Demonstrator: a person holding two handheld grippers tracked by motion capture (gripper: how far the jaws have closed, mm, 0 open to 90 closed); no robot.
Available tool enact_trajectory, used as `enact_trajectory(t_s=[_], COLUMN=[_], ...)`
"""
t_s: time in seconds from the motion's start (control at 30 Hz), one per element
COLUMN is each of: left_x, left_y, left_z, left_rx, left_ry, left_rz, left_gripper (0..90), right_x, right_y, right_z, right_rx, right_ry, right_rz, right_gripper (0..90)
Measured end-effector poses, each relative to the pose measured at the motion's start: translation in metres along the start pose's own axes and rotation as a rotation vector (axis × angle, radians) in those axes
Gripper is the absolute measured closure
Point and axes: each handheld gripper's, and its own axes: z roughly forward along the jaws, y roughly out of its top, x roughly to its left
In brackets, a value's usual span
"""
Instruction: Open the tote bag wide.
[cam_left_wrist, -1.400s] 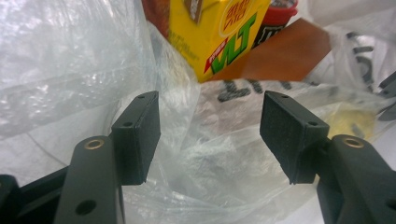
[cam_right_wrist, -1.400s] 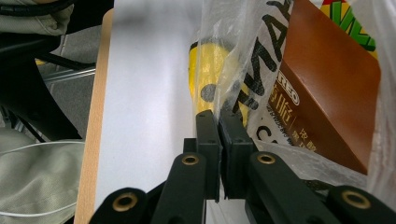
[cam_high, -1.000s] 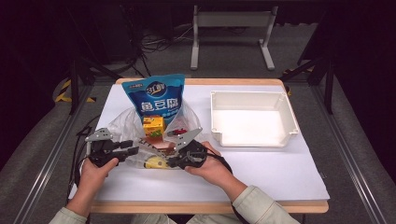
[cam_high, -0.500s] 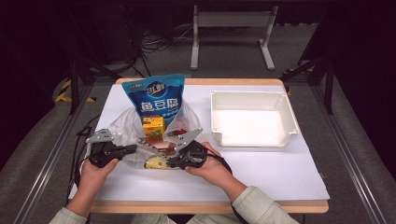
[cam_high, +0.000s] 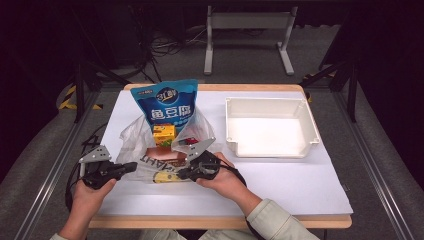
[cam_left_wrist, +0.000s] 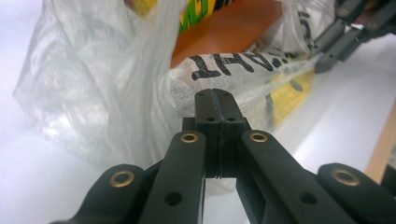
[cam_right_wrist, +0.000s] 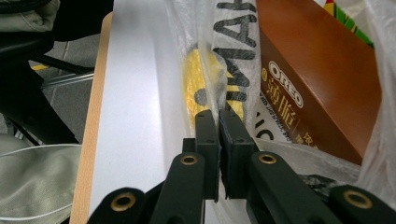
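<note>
Since a second ago we are drawing the left gripper (cam_high: 131, 167) outward, away from the right gripper (cam_high: 183, 174), both clamped shut on the plastic bag (cam_high: 150, 167) of snacks lying left of the white tray (cam_high: 314, 131), spreading its mouth.

Black brass-riveted fingers (cam_left_wrist: 205, 112), pale-green sleeve (cam_high: 272, 220)

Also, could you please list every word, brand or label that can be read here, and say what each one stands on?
"OREO": on the brown box inside the plastic bag, with Chinese characters beneath it too partial to quote.
"鱼豆腐": on the blue snack pouch; its smaller logo above is too blurred to read.
"THAH", partial black letters seen upside down: on the plastic bag.
Print on the small yellow-green carton: too small to read.
</note>
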Motion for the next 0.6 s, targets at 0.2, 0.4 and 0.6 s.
enact_trajectory(t_s=[0.2,0.4,0.6], left_x=[-0.001,0.008,0.011], left_y=[-0.008,-0.014,-0.011], left_z=[-0.004,0.014,0.027], left_rx=[0.027,0.105,0.132], left_ry=[0.008,-0.014,-0.028], left_rz=[-0.017,-0.077,-0.076], left_gripper=[89.9,89.9,89.8], right_x=[0.000,-0.003,-0.008], right_y=[0.000,-0.003,-0.010], right_z=[0.005,0.009,0.008], right_rx=[0.001,0.018,0.026], right_ry=[0.008,-0.003,-0.019], right_rz=[-0.001,0.001,0.022], right_gripper=[86.7,87.4,87.6])
